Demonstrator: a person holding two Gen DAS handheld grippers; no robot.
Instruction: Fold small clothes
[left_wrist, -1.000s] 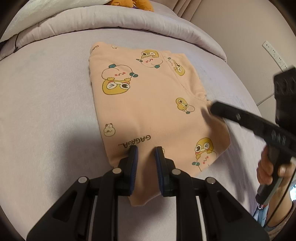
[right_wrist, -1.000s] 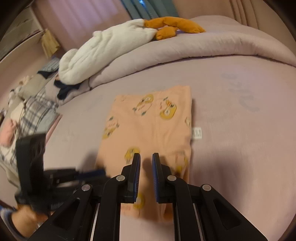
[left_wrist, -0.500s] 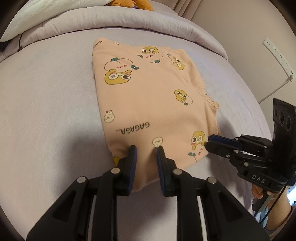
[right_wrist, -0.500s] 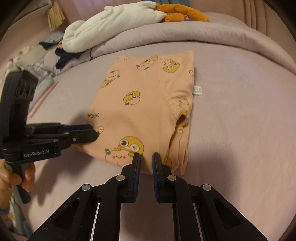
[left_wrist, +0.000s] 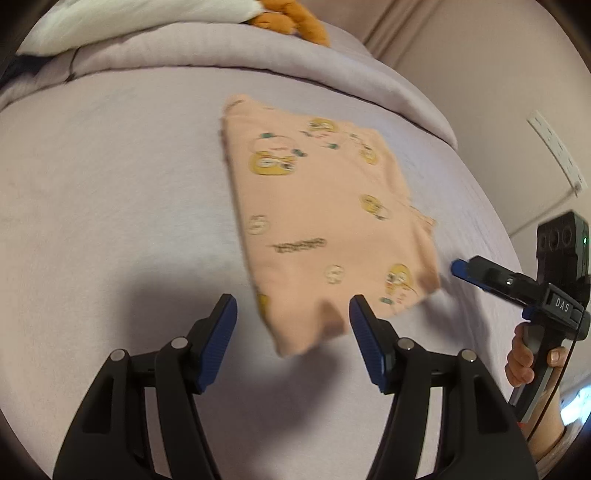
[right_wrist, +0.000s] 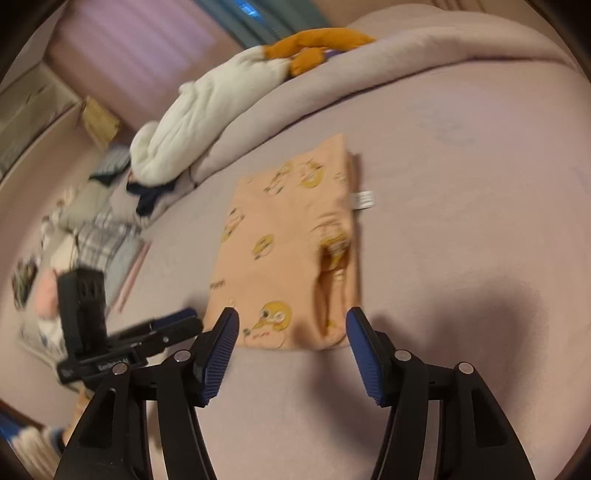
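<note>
The print and lettering on the peach garment (left_wrist: 325, 225) are smeared by motion blur and cannot be read. The plush toy (left_wrist: 291, 22) is cut off by the upper edge. The clutter beside the bed (right_wrist: 85, 236) is blurred beyond identification.

Two cameras, each riding a gripper, looking down over the bed (left_wrist: 110, 206)

Both tilt down toward the folded peach garment (left_wrist: 325, 229) (right_wrist: 284, 254) from close by its near edge, one from each near corner. Both views share the garment, the bedding roll behind it, and each shows the other gripper beside the garment.
</note>
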